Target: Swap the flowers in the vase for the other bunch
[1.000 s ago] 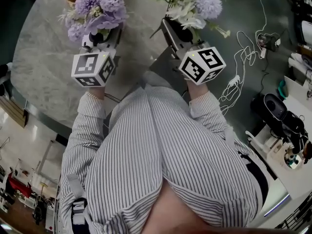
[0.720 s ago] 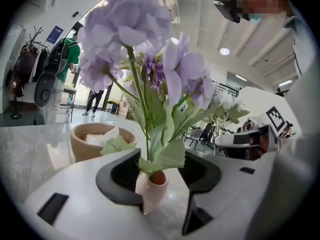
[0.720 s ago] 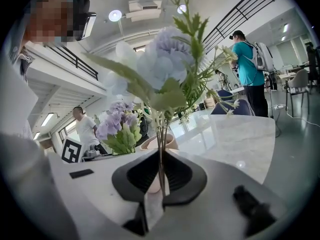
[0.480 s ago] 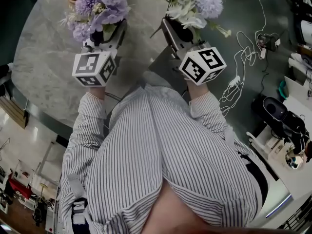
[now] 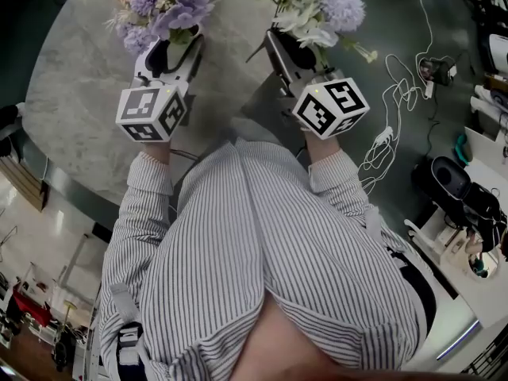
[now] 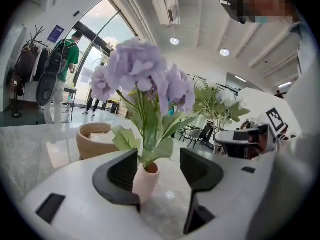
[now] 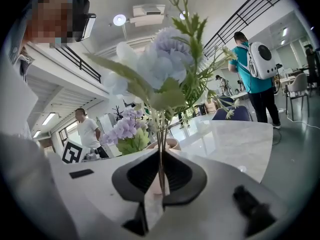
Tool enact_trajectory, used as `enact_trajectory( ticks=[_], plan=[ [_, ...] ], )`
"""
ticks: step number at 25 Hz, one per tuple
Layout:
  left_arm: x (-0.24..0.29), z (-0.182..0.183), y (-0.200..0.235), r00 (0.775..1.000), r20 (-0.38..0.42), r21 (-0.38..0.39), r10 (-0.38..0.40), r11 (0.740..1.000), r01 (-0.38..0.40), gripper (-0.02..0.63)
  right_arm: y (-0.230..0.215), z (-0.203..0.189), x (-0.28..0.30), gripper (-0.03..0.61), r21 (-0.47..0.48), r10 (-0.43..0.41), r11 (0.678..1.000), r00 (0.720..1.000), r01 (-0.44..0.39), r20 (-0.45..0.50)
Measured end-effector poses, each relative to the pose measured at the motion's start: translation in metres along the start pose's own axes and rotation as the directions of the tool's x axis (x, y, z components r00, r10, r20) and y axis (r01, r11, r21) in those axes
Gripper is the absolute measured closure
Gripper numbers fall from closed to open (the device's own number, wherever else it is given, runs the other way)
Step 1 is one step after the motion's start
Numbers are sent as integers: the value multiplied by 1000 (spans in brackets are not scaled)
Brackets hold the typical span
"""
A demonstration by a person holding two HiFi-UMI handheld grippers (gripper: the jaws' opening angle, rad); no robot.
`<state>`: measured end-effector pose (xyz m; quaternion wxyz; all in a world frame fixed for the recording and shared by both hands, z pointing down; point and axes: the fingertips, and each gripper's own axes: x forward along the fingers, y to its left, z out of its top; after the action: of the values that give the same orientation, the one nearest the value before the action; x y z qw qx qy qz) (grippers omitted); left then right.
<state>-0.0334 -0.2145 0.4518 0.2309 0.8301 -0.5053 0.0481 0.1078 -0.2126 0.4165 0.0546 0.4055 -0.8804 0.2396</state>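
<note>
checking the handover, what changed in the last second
The left gripper has just been opening its jaws, letting go of the pink vase of purple flowers, which now stands between them on the marble table. The right gripper stays shut on the stems of the white-and-blue bunch.

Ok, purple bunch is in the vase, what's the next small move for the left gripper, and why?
Probably draw the left gripper straight back. Its jaws have just been opening and stand apart with the pink vase between them, close to one jaw, so a sideways move might tip it. The purple bunch stands in it; the right gripper is shut on the other bunch.
</note>
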Motion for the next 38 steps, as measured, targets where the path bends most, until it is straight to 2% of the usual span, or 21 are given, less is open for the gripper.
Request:
enact_trajectory(
  ticks=[8,22,33,38],
  plan=[
    [-32,1,-2,1000,9,15,30,999,-30,362,26,7,-9,543,-21,29,999,999,-28,44],
    [-85,16,-22,995,97,63,10,998,-16,362,84,19,-28,544,-85,101,992,988,-92,117],
    [-110,16,-43,992,123,62,8,998,-15,368,116,4,-34,543,-110,152,984,984,-142,95],
    [-123,6,-35,995,97,71,-1,997,-6,415,134,-8,-21,543,-118,178,978,982,-170,63]
  ],
)
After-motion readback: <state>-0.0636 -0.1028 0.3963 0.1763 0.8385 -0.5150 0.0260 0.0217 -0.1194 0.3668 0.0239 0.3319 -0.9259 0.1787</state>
